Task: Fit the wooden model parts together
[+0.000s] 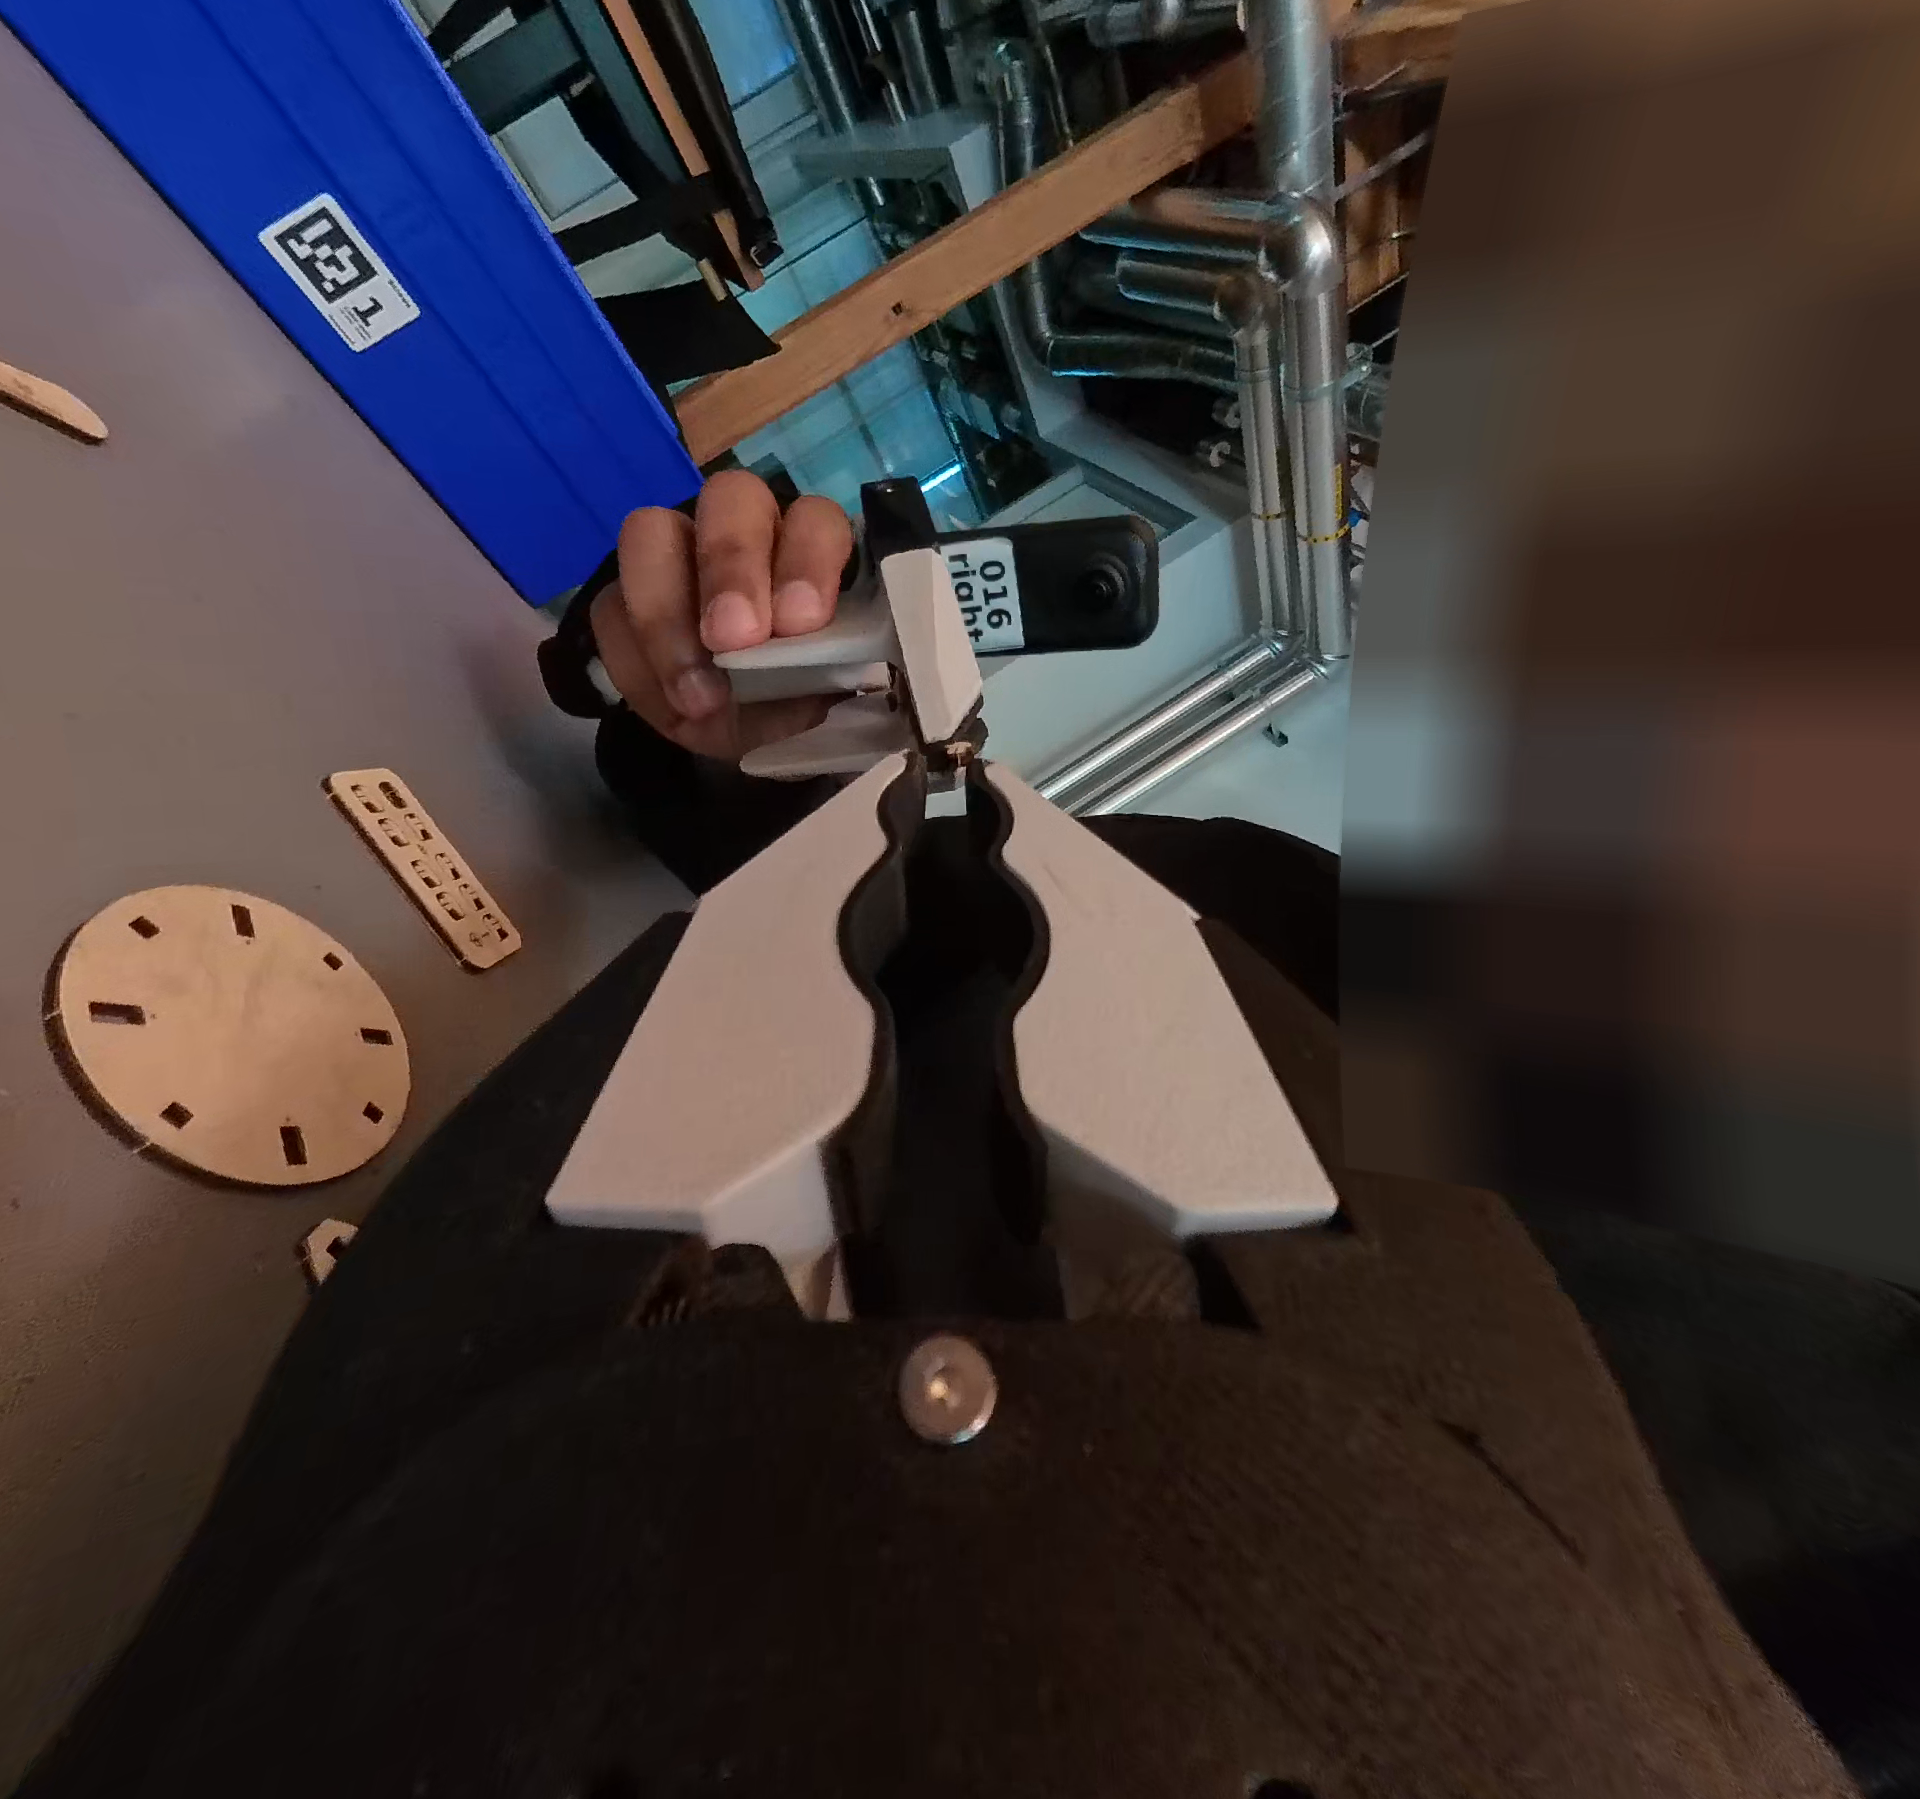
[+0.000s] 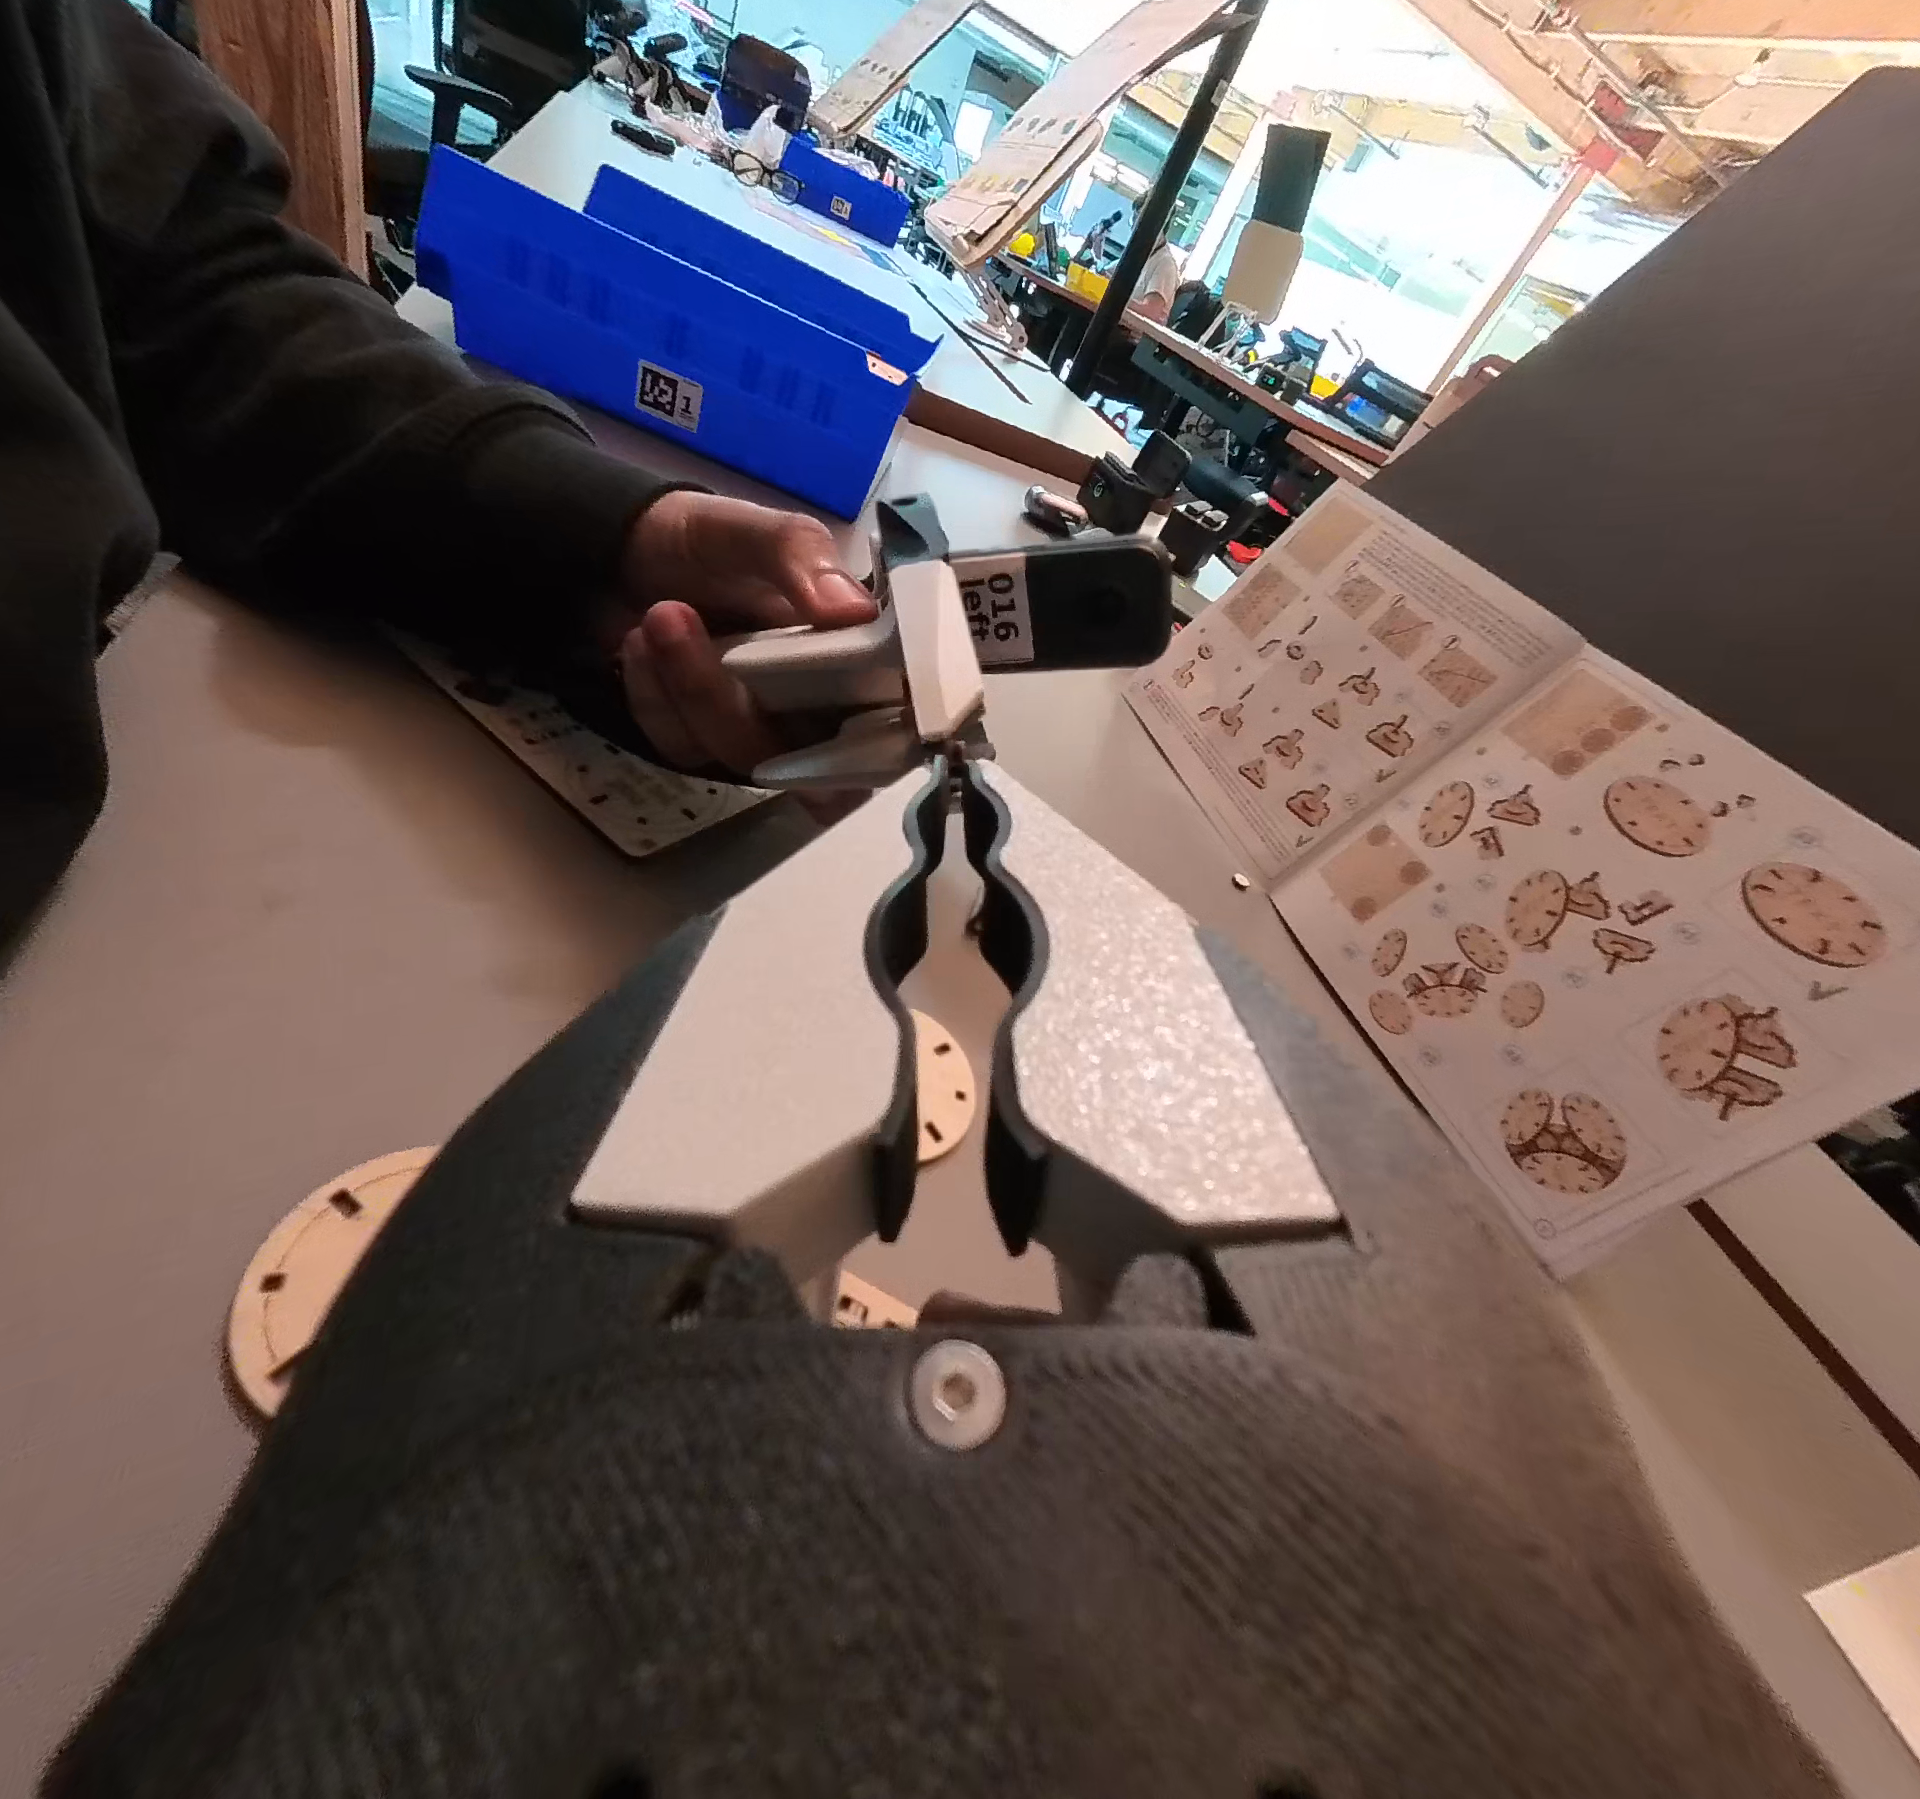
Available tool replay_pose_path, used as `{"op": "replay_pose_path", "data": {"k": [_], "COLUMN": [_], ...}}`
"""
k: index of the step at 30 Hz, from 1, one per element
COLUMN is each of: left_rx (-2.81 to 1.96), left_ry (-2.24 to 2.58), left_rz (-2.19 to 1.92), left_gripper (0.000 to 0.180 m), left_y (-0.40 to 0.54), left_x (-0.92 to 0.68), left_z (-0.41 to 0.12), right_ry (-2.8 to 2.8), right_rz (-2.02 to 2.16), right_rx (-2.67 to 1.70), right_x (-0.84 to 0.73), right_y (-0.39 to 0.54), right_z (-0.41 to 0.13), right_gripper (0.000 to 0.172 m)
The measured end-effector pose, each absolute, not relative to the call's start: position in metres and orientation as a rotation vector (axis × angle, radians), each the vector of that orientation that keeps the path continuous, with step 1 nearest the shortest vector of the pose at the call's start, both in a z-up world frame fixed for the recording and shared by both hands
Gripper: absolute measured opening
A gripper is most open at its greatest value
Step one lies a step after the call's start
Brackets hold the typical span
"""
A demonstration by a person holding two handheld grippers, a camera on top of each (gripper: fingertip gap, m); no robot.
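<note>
Wooden, tiny and pale, a small piece [image 1: 951, 750] sits pinched where the left gripper [image 1: 943, 781] and right gripper [image 2: 951, 781] meet tip to tip, above the table [image 2: 312, 918]; I'd keep both squeezes steady and aligned.

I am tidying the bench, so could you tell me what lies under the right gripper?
Beneath the right gripper, two round slotted wooden discs lie on the table: one shows between the fingers, the other juts out at left. Most of both is covered by the gripper body.

Dim, warped edges — window glare
</note>
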State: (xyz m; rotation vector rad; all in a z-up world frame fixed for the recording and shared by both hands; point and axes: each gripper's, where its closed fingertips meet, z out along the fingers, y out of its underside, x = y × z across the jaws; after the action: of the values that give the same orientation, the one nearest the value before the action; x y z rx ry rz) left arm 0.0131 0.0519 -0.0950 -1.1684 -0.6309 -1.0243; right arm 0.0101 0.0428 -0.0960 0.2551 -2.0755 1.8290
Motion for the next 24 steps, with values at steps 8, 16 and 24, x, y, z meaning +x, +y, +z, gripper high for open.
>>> {"op": "replay_pose_path", "data": {"k": [8, 16, 24], "left_rx": [-1.185, -1.225, -1.24], "left_ry": [-0.647, -0.66, -0.66], "left_rz": [-1.005, -0.95, -0.929], "left_gripper": [0.0, 0.0, 0.0], "left_y": [0.0517, 0.0518, 0.0518], "left_x": [0.011, 0.0082, 0.0076], "left_z": [-0.0985, -0.1031, -0.1044], "right_ry": [-2.059, -2.043, -2.032], "right_rz": [1.746, 1.679, 1.671], "right_rx": [0.29, 0.297, 0.31], "right_x": [0.0083, 0.0055, 0.0062], "right_y": [0.0437, 0.0431, 0.0438], "right_z": [-0.0999, -0.1042, -0.1026], "right_gripper": [0.001, 0.001, 0.001]}}
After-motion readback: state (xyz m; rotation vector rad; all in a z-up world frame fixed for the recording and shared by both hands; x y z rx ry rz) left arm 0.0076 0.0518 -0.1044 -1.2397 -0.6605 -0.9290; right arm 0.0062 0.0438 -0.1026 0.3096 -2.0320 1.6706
